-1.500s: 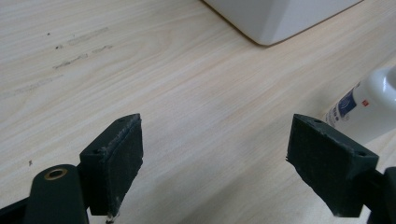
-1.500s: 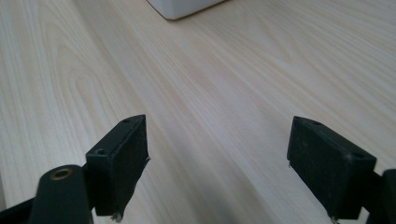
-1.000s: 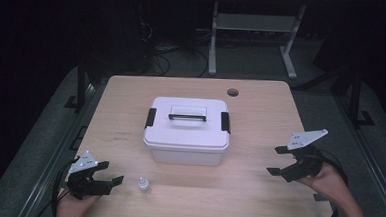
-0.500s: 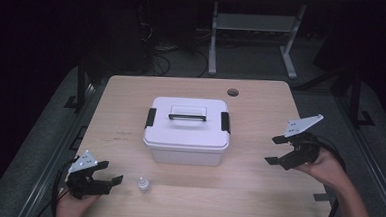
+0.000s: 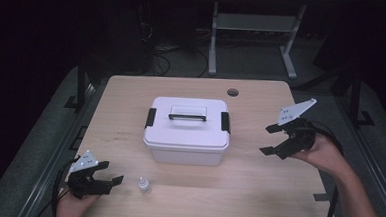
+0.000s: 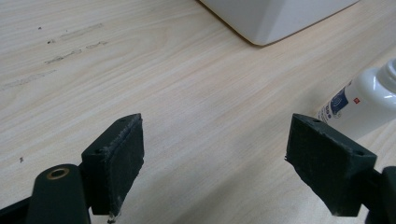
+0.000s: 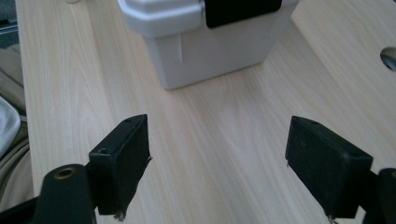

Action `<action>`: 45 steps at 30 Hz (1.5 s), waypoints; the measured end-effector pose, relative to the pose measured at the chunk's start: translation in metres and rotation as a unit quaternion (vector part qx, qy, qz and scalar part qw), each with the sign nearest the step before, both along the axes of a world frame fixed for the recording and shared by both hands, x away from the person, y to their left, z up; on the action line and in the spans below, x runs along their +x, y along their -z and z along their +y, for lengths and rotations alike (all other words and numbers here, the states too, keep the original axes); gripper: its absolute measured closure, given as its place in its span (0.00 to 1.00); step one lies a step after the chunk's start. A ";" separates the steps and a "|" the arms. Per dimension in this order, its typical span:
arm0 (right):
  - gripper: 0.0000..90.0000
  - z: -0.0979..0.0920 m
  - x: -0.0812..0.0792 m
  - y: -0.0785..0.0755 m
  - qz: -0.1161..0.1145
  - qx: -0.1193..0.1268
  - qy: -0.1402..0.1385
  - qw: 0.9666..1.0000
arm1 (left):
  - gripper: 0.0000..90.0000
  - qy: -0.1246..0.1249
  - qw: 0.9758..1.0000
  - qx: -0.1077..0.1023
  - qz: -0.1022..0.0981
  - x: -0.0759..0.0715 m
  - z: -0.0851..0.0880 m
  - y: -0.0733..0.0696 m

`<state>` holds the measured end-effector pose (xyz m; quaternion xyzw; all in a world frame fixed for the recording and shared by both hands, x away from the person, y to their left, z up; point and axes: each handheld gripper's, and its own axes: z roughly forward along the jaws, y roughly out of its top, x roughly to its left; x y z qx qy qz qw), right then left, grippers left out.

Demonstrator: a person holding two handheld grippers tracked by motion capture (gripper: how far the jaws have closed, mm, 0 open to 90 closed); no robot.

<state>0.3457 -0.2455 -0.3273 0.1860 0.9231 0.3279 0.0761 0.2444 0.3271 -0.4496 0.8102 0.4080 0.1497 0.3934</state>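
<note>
A white box [image 5: 186, 133] sits at the middle of the table [image 5: 256, 192], lid on, its long axis running left to right, with a black handle [image 5: 187, 116] along that axis and 2 black latches [image 5: 225, 121] at its short ends. The right gripper [image 5: 272, 139] hovers near the box's right end, jaws spread wide and empty, pointing at it. The left gripper [image 5: 112, 176] rests at the near left edge, jaws also spread, holding nothing. A small white bottle [image 5: 144, 185] stands upright just beside it.
</note>
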 end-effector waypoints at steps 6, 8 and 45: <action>0.24 0.017 0.009 -0.020 -0.010 -0.010 -0.016 1.000 | 0.21 0.000 1.000 0.000 -0.002 0.000 0.000 0.000; 0.24 0.023 0.012 -0.026 -0.013 -0.011 -0.023 1.000 | 0.21 0.000 1.000 -0.001 0.000 0.001 0.000 0.000; 0.45 0.149 0.049 -0.057 -0.031 -0.055 -0.136 0.989 | 0.23 -0.002 1.000 -0.010 -0.002 0.002 0.002 -0.001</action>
